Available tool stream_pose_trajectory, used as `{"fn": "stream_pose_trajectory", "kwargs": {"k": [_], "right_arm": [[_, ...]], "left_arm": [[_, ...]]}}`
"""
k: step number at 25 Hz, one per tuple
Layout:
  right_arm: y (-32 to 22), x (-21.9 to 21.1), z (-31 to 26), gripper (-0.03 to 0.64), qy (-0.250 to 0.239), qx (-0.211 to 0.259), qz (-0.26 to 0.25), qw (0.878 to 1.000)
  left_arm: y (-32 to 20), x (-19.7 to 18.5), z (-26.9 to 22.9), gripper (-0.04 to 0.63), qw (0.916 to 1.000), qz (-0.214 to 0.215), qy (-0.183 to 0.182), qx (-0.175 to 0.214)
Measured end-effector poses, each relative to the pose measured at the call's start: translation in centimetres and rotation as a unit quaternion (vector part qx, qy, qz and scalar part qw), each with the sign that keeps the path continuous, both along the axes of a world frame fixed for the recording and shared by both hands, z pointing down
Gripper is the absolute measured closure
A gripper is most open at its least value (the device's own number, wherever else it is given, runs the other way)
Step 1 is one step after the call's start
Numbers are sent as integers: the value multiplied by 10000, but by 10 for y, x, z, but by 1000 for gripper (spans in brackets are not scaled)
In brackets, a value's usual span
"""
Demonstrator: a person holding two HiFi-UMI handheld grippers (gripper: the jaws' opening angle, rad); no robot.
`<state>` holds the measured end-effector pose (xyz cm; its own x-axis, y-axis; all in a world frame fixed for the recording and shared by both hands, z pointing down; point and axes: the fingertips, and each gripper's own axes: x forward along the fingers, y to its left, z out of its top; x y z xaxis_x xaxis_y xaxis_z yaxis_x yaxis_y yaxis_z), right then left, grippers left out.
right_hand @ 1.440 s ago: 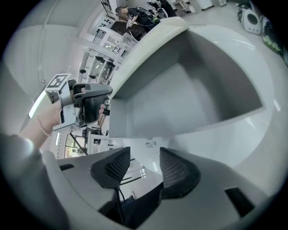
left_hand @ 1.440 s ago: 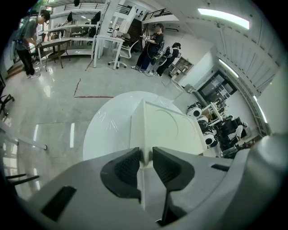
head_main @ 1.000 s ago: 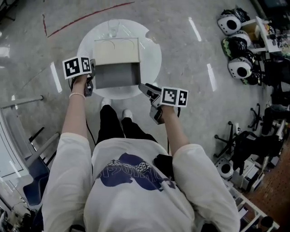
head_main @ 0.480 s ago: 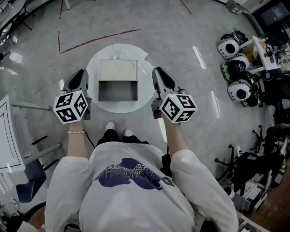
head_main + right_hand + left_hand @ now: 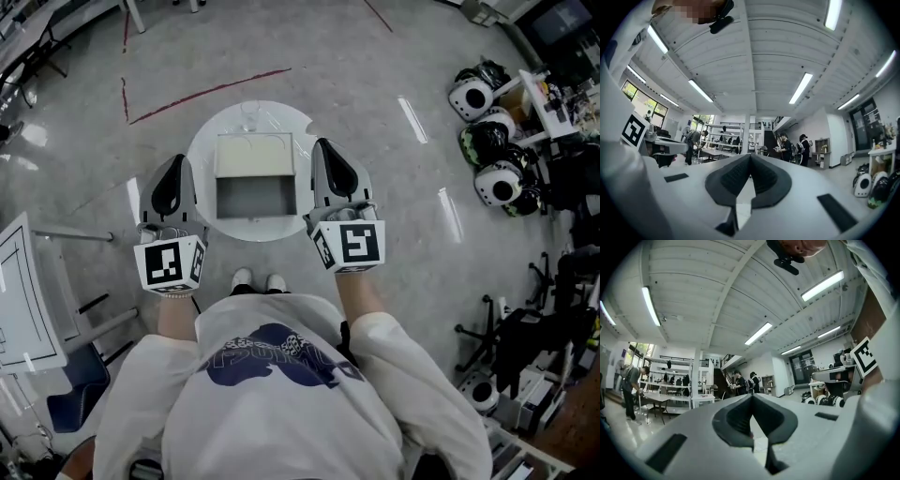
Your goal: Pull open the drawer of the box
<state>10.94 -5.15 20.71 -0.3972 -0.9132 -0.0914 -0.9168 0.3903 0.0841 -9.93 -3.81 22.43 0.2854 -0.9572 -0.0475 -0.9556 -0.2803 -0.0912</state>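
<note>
Holding both claws up and level, we keep them on either side of the round white table (image 5: 246, 232), pointing away from our body. Our left claw (image 5: 175, 161) hangs over the table's left edge and our right claw (image 5: 322, 143) over its right edge. Each is well clear of the box (image 5: 253, 153) between them.

Both claws are closed. In the left gripper view the dark pads (image 5: 736, 417) meet at the tip with nothing between them, and these jaws have just been closing. In the right gripper view the pads (image 5: 765, 177) likewise touch at the tip and grip nothing, and these jaws too have just been closing. Past the tips, both views look across a large room under a white ribbed ceiling with strip lights (image 5: 801, 88). People (image 5: 783, 146) stand near tables far off.

The box sits on the table toward its far edge, cream top upward. Its drawer (image 5: 255, 199) stands pulled out toward the table's near edge, showing a grey inside, and the drawer front stops short of that edge.

Below the table's near edge we see the toes of our white shoes (image 5: 259, 279). A red line (image 5: 208, 91) crosses the grey floor (image 5: 384, 248) beyond the table's far edge.
</note>
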Motion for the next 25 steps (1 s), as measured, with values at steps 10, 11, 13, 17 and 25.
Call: {"fn": "stream_pose_trajectory", "kwargs": {"k": [10, 11, 13, 17, 25], "right_arm": [[2, 4, -3, 620, 7, 145, 261, 9996], [2, 5, -3, 620, 10, 155, 282, 9995], [0, 7, -3, 620, 47, 164, 362, 9992], [-2, 10, 0, 620, 193, 147, 542, 9982], [0, 7, -3, 620, 395, 202, 466, 9979]], "left_arm": [[-4, 0, -10, 588, 9998, 101, -2, 168], [-4, 0, -10, 588, 9998, 91, 4, 173], [-4, 0, -11, 588, 9998, 74, 18, 180], [-4, -2, -8, 588, 9999, 70, 35, 153], [-1, -3, -7, 589, 9999, 35, -11, 138]]}}
